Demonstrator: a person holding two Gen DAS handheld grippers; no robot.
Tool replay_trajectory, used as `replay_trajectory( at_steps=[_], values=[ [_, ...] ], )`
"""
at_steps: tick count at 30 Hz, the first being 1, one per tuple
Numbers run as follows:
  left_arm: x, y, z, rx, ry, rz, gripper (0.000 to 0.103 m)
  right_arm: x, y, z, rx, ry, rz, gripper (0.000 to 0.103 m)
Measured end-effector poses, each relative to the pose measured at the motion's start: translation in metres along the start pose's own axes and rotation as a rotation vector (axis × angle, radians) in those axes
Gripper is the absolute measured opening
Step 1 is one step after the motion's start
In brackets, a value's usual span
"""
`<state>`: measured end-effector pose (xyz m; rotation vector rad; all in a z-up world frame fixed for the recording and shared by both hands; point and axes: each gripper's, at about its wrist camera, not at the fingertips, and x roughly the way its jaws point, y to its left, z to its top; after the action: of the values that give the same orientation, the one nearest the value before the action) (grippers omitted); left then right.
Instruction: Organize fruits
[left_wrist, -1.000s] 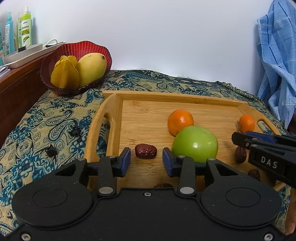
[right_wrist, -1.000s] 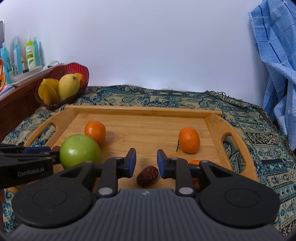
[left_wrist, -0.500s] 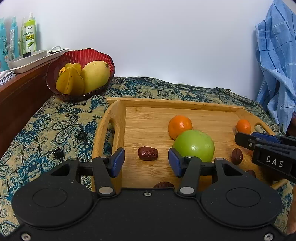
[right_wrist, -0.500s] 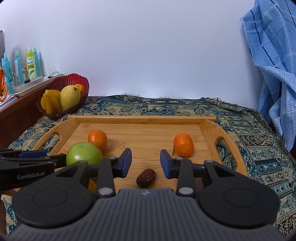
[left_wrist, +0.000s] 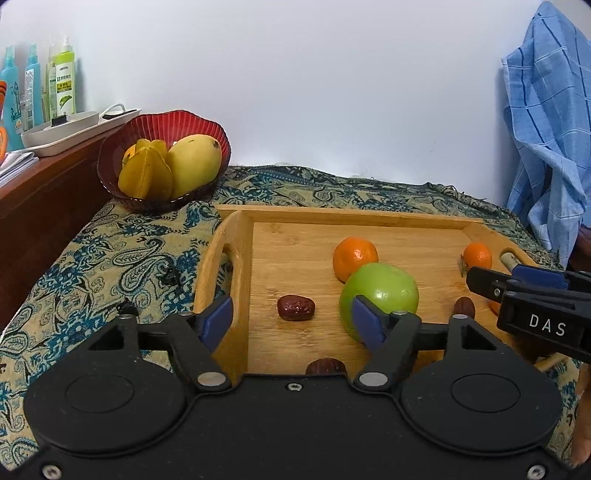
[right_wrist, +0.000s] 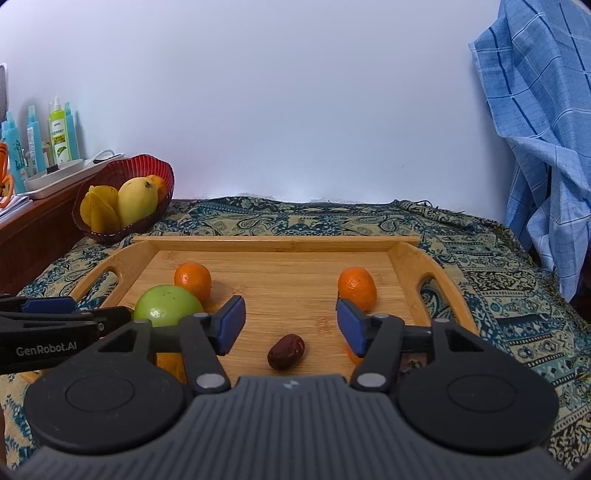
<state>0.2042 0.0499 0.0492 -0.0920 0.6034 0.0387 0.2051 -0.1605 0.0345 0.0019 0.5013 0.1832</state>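
Note:
A wooden tray (left_wrist: 325, 216) (right_wrist: 277, 243) holds a green apple (left_wrist: 380, 291) (right_wrist: 166, 304), an orange (left_wrist: 354, 254) (right_wrist: 192, 278), a second orange (left_wrist: 477, 256) (right_wrist: 356, 286) and several red dates. My left gripper (left_wrist: 291, 319) is open and empty, with one date (left_wrist: 295, 307) lying between its fingers on the tray. My right gripper (right_wrist: 290, 325) is open and empty above another date (right_wrist: 286, 350). A red bowl (left_wrist: 162, 125) (right_wrist: 122, 177) at the back left holds a mango and starfruit.
A patterned cloth (left_wrist: 110, 258) covers the table. A wooden ledge (left_wrist: 40, 177) on the left carries a white tray (left_wrist: 62, 129) and bottles. A blue checked cloth (right_wrist: 543, 147) hangs at the right. A white wall stands behind.
Both grippers have opened wider and pulled back and up from the tray. The dates stay on the tray.

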Motion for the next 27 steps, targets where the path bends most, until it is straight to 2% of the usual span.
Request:
replay_trajectory(
  at_steps=[5,7,17,27],
  values=[
    [-0.010,-0.002,-0.003,0.017,-0.015,-0.007,0.079,-0.009,-0.002,-0.002,0.003,-0.016,-0.011,0.080],
    [-0.014,-0.003,-0.004,0.022,-0.018,-0.011,0.085,-0.012,-0.003,-0.003,0.005,-0.021,-0.014,0.082],
    [-0.035,-0.005,-0.015,0.030,-0.029,-0.039,0.092,-0.028,-0.007,-0.011,0.027,-0.029,-0.040,0.087],
    [-0.050,-0.003,-0.028,0.035,-0.054,-0.015,0.094,-0.053,-0.010,-0.026,0.002,-0.046,-0.058,0.090]
  ],
)
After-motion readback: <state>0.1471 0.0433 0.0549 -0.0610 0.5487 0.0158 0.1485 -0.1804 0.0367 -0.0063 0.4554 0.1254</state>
